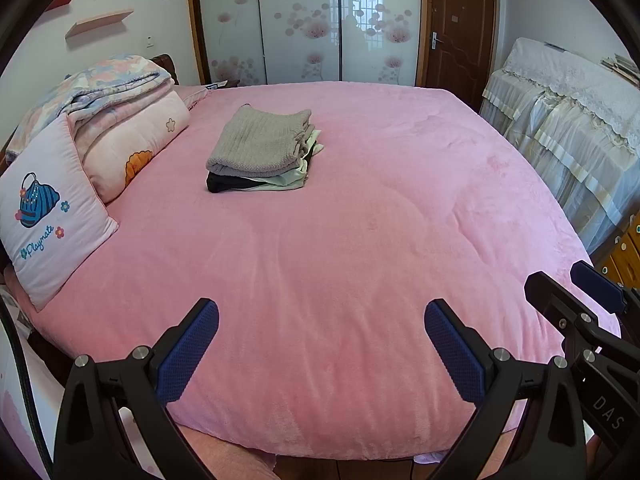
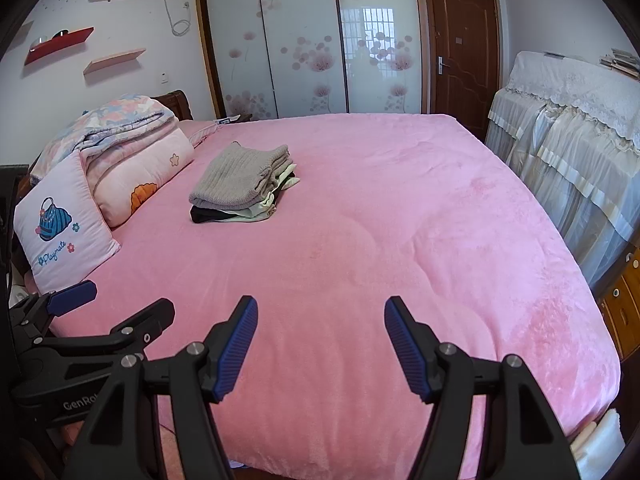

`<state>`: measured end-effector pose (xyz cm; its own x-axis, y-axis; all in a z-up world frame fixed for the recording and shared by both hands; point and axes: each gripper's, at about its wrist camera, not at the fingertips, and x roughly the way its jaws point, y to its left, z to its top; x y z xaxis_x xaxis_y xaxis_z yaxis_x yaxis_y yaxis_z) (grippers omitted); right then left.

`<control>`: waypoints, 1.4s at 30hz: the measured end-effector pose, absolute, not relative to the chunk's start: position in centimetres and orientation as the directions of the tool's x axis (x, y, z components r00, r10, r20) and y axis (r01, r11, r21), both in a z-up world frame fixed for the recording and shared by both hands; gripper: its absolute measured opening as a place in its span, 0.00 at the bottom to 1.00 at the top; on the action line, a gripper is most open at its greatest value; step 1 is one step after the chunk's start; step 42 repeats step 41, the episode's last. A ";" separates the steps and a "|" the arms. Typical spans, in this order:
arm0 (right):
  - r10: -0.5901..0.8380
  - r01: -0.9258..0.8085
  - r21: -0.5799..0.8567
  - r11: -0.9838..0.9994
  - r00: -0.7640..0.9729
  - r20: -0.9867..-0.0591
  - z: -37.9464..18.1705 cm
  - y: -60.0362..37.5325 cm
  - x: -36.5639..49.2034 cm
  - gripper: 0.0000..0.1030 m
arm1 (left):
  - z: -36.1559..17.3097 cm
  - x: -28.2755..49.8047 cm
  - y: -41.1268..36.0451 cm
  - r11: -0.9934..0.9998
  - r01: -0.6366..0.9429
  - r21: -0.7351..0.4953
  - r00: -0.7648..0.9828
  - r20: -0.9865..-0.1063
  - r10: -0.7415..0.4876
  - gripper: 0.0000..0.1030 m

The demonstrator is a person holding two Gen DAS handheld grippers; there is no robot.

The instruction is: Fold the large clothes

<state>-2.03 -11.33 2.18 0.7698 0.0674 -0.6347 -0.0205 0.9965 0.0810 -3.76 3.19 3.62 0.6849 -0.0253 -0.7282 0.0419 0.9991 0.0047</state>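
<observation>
At the left edge of the bed [image 1: 340, 240] a pillow [image 1: 48, 208] leans against a rolled quilt [image 1: 132, 144]. Further in, towards the far side of the pink cover, sits a stack of folded clothes [image 1: 260, 152] with a grey knit on top. Near the front edge the left gripper [image 1: 321, 334] hovers with its jaws spread and nothing between them. Just beside it, the right gripper [image 2: 321, 330] likewise has its jaws apart and empty, over bare cover
</observation>
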 end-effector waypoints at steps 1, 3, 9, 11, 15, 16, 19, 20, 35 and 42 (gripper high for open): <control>0.068 -0.021 0.081 0.996 0.769 -0.635 2.2 -11.4 -2.0 0.64 | 3.6 -3.8 3.2 0.999 0.042 0.004 0.685 -0.729 -0.025 0.99; 0.068 -0.020 0.082 0.996 0.769 -0.635 2.2 -11.3 -2.0 0.64 | 3.7 -3.8 3.2 0.999 0.042 0.005 0.684 -0.729 -0.025 0.99; 0.064 -0.019 0.077 0.997 0.769 -0.636 1.9 -11.2 -2.0 0.64 | 3.6 -3.6 3.3 0.999 0.045 0.008 0.678 -0.734 -0.025 0.99; 0.064 -0.019 0.077 0.997 0.768 -0.637 1.8 -11.1 -2.0 0.64 | 3.5 -3.6 3.3 0.999 0.047 0.008 0.675 -0.737 -0.026 0.99; 0.064 -0.018 0.079 0.997 0.767 -0.638 1.7 -11.0 -2.0 0.64 | 3.5 -3.4 3.2 0.999 0.049 0.011 0.671 -0.741 -0.025 0.99; 0.063 -0.018 0.078 0.997 0.768 -0.637 1.7 -11.1 -2.0 0.64 | 3.5 -3.3 3.3 0.999 0.050 0.011 0.671 -0.741 -0.025 0.99; 0.064 -0.018 0.079 0.997 0.768 -0.638 1.7 -11.1 -1.9 0.64 | 3.6 -3.1 3.3 0.999 0.052 0.012 0.670 -0.742 -0.026 0.99; 0.065 -0.018 0.080 0.997 0.767 -0.638 1.6 -11.1 -2.0 0.64 | 3.6 -3.1 3.2 0.998 0.055 0.011 0.669 -0.742 -0.028 0.98; 0.072 -0.005 0.105 0.994 0.759 -0.647 0.9 -11.4 -1.7 0.64 | 3.4 -2.3 3.5 0.998 0.062 0.022 0.662 -0.749 -0.025 0.97; 0.072 -0.003 0.106 0.994 0.755 -0.651 0.7 -11.3 -1.6 0.64 | 3.3 -2.1 3.7 0.998 0.058 0.008 0.649 -0.760 -0.032 0.97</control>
